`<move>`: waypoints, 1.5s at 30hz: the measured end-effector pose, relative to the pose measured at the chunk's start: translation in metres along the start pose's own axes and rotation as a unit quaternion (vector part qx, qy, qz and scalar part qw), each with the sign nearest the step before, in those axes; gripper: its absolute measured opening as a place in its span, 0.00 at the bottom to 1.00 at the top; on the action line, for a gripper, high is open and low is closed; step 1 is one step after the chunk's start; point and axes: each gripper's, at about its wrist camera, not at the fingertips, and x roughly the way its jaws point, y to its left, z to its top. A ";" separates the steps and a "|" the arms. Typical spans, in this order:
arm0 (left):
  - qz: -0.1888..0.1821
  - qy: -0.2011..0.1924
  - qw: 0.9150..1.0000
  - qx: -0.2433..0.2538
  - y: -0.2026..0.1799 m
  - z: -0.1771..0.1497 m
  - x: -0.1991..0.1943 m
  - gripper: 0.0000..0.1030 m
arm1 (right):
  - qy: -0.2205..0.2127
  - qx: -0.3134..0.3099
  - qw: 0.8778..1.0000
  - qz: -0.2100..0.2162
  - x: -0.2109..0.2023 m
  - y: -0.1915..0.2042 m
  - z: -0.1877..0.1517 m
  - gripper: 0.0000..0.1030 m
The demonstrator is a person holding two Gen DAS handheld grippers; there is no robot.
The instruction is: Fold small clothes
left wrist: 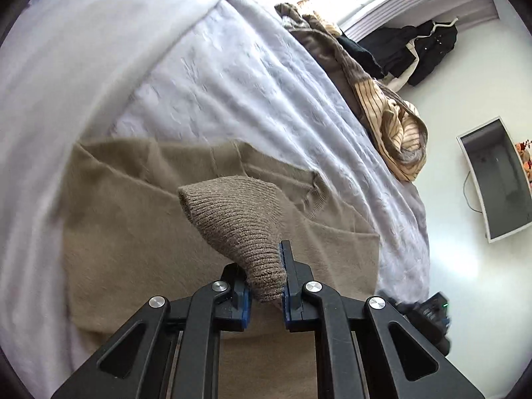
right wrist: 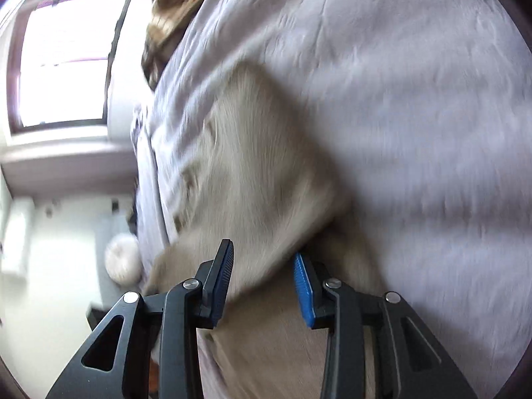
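the tan knit sweater (left wrist: pixel 139 232) lies spread on the bed (left wrist: pixel 232 83) at lower centre of the left view. the left tongs (left wrist: pixel 266 286) pinch its ribbed cuff (left wrist: pixel 239 219); the right tongs (right wrist: pixel 262 282) stand part open over the sweater, gripping nothing. it looks light, soft and floppy; ribbed edges seem the firmest places to hold.

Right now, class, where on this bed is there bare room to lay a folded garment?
Free: the lilac bedspread between the tan sweater and the clothes pile along the far edge. Crowded: that edge, and the near side under the sweater, whose cuff the left gripper pinches.
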 end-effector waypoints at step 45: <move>0.204 0.021 0.977 0.055 0.054 -0.033 -0.010 0.46 | 0.026 -0.184 0.971 -0.150 -0.025 0.044 -0.007 0.12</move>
